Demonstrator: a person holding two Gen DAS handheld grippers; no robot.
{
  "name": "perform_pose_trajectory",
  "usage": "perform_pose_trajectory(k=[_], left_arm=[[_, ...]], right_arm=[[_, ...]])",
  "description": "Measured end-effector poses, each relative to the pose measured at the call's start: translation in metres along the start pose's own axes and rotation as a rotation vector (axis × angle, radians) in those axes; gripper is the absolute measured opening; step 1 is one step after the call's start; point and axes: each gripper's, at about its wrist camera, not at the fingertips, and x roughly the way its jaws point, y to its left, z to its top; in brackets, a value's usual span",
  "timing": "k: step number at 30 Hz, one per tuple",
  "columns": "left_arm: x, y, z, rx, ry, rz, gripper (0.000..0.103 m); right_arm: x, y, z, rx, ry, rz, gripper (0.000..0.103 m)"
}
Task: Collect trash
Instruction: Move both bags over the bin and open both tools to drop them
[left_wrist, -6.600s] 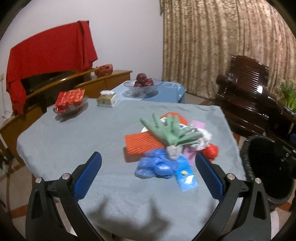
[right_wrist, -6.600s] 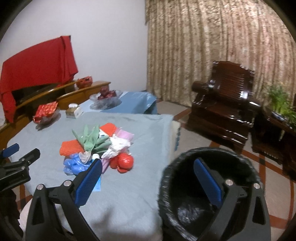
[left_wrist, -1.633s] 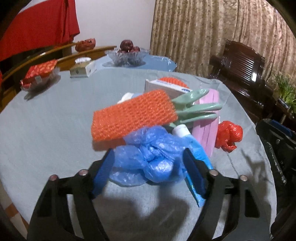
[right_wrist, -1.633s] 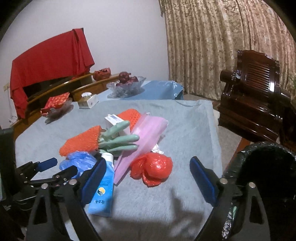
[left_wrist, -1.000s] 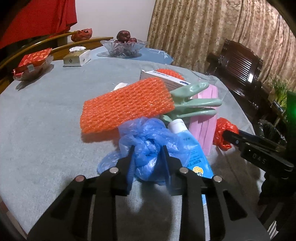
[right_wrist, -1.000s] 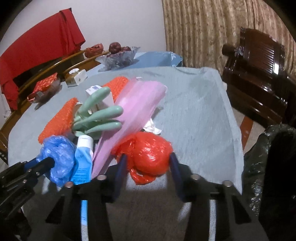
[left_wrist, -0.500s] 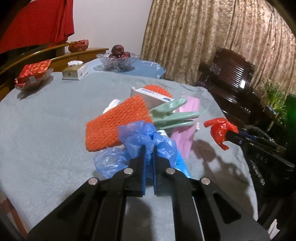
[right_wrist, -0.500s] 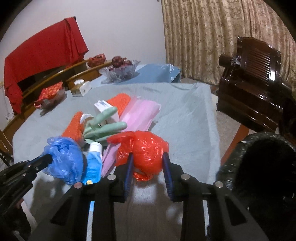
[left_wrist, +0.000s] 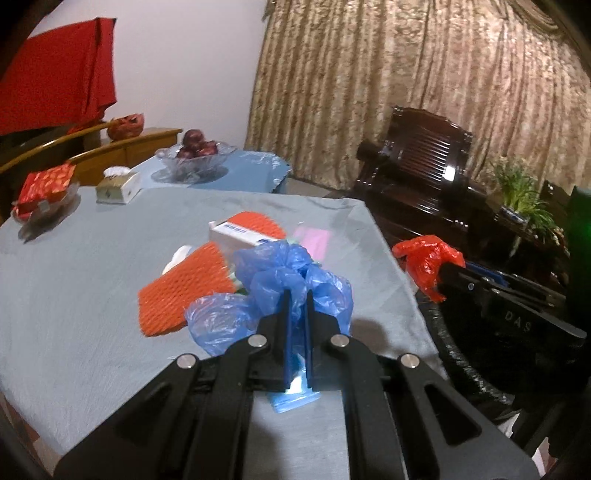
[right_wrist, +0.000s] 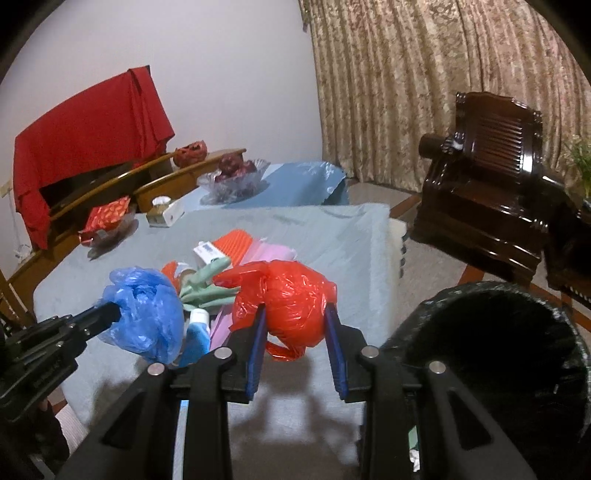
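- Now my left claw (left_wrist: 296, 295) is clamped tight on the blue plastic bag (left_wrist: 291, 280); the bag bulges out around both pads and hangs clear above the desk (left_wrist: 92, 295).
- My right claw (right_wrist: 295, 314) grips the red plastic bag (right_wrist: 291, 299) between its blue pads, jaws partly closed around the crumpled ball, lifted off the desk.
- From the right wrist view, the red bag sits near the desk's right edge, with the black-lined trash bin (right_wrist: 517, 350) just beside that edge, its mouth open and unobstructed.
- In the left wrist view I see the right claw holding the red bag past the desk's right edge, above the bin's rim (left_wrist: 454, 354).
- Left on the desk: an orange mesh pad (left_wrist: 184, 291), a white box (left_wrist: 240, 232), a pink sheet (left_wrist: 314, 236), a green rubber glove (right_wrist: 207, 284) and a blue tube (right_wrist: 197, 332), all bunched near the middle-right.
- The near-left stretch of the desk is bare cloth; a tissue box (left_wrist: 118, 186) and a red packet on a dish (left_wrist: 44, 188) stand far back.
- A dark wooden armchair (right_wrist: 491, 184) stands beyond the bin, well apart from it.
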Motion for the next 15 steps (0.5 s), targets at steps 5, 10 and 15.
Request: perform_pose_trajectory(k=[5, 10, 15], left_arm=[[0.003, -0.023, 0.005, 0.027, -0.003, -0.039, 0.004], [0.008, -0.052, 0.011, 0.057, -0.006, -0.098, 0.004], [0.017, -0.086, 0.011, 0.09, 0.003, -0.162, 0.004]], right_arm=[[-0.018, -0.015, 0.004, 0.011, -0.031, -0.03, 0.03], [-0.036, -0.037, 0.006, 0.026, -0.055, -0.077, 0.03], [-0.056, -0.065, 0.001, 0.051, -0.068, -0.141, 0.03]])
